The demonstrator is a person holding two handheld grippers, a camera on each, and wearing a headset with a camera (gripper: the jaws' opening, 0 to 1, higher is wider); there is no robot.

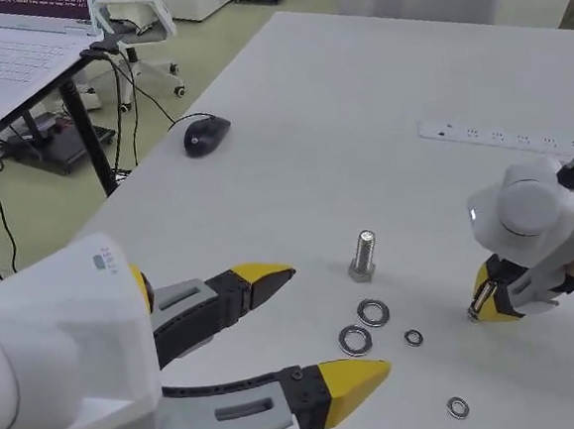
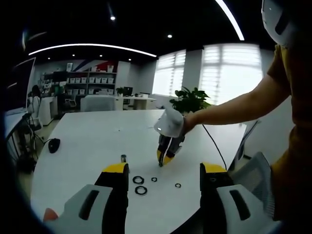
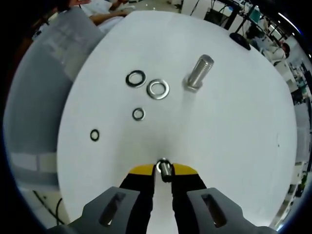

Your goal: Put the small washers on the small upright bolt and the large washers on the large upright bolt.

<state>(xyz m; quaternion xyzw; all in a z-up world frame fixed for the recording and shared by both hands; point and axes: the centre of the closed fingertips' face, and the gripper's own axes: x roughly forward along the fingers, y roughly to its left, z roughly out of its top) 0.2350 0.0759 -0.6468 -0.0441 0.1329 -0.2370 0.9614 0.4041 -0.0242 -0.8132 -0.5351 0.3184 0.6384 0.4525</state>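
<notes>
Four washers lie flat on the table (image 1: 359, 119), none on a bolt yet.

Left gripper (image 1: 330, 320) is nearest, jaws spread wide with nothing in them. Its tips sit just short of the washer cluster.

Taken from the large bolt (image 1: 365, 253):
- near small washer (image 1: 457, 407) at 5 o'clock
- near large washer (image 1: 355, 340) and far large washer (image 1: 373, 312) at 6 o'clock, close together
- far small washer (image 1: 413, 338) at 5 o'clock, just beside the large pair

Right gripper (image 1: 485, 298) is at 4 o'clock from the large bolt, clenched on what reads as the small bolt (image 3: 165, 168). It points down at the table. Can't tell if the bolt end touches.

My read: the right is steadying the small bolt and the left does the pick.

To do it well:
- Flat washers on a smooth top will skate, so come in steep.
- Put one tip through the hole and one outside the rim, then pinch the ring wall.
- Take the far small washer first and don't nudge the large pair.
- Carry it level, line the hole up over the bolt axis, and let go low.
- Hold the right dead steady throughout.

Large bolt stands upright and free. Mouse (image 1: 206, 134) and power strip (image 1: 500, 136) lie well beyond at 11 and 1 o'clock, out of the way.
</notes>
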